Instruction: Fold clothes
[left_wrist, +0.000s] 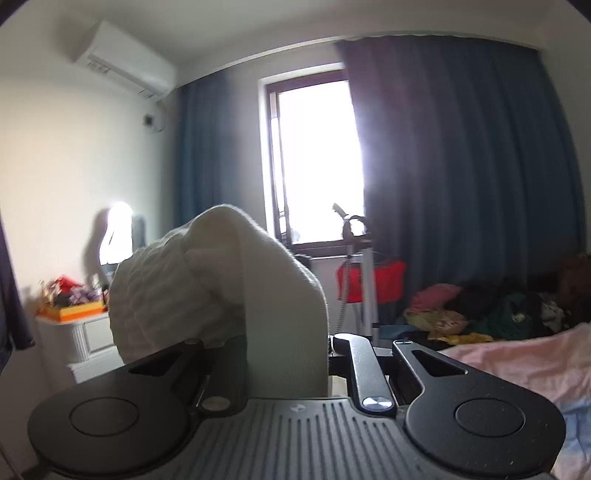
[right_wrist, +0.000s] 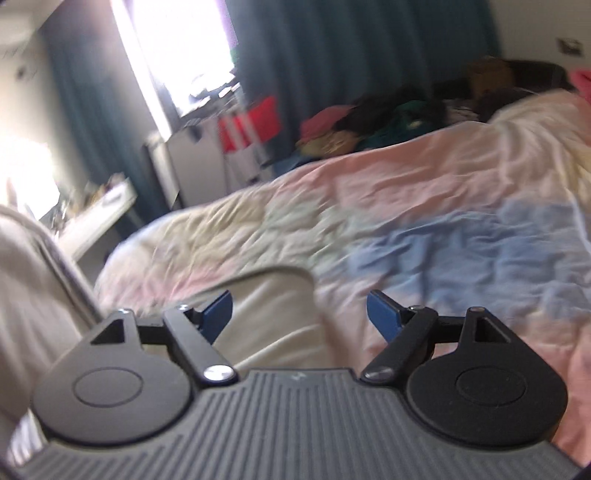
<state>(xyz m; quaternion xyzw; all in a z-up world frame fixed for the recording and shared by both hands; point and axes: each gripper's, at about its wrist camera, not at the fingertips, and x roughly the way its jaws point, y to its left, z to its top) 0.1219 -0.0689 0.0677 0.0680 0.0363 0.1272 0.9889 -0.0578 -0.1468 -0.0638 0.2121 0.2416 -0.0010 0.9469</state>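
Left gripper (left_wrist: 258, 354) clamped on white knit garment (left_wrist: 207, 280), lifted; your right gripper (right_wrist: 299, 314) gapes empty; folding barely begun; clothes pile (right_wrist: 376, 125) waits.

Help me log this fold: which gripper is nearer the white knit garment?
Left. The left gripper is shut on the white knit garment, which bunches up over its fingers. The right gripper is open above the bed cover, with only pale cloth lying below it, untouched.
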